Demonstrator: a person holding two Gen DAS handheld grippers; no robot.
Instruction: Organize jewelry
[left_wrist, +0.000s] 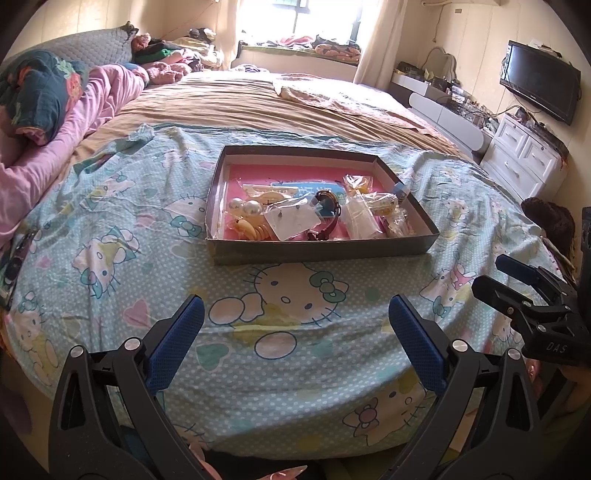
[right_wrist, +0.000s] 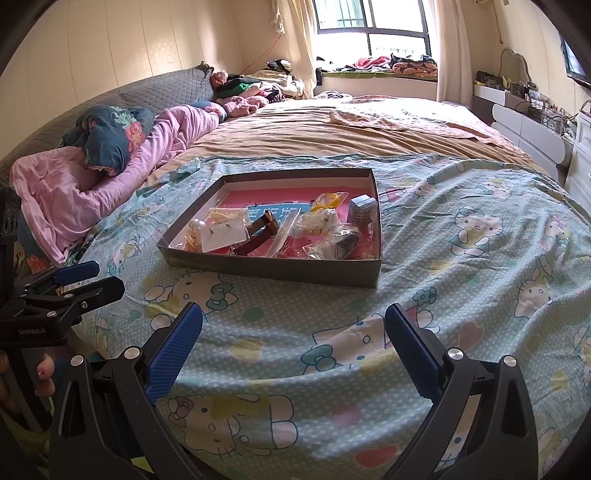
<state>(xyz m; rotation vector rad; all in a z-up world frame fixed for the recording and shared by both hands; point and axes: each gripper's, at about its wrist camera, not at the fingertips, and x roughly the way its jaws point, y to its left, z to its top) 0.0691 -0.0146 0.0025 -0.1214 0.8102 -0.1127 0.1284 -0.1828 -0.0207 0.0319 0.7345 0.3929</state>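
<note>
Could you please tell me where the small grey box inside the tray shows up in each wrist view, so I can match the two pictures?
Left wrist view: the small grey box sits right of centre, against the tray's right wall, partly hidden by it.
Right wrist view: the small grey box sits just right of centre, in the tray's far right corner.
Shared landmark: the dark cardboard tray on the Hello Kitty sheet.

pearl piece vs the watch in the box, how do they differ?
The pearl piece is cream white with round glossy beads; the watch is dark, with a brown-red strap. The pearl piece sits at the box's left end; the watch lies near the middle, strap running toward the front wall. Both lie loose on the pink floor among clear plastic packets, untouched by either gripper.
</note>
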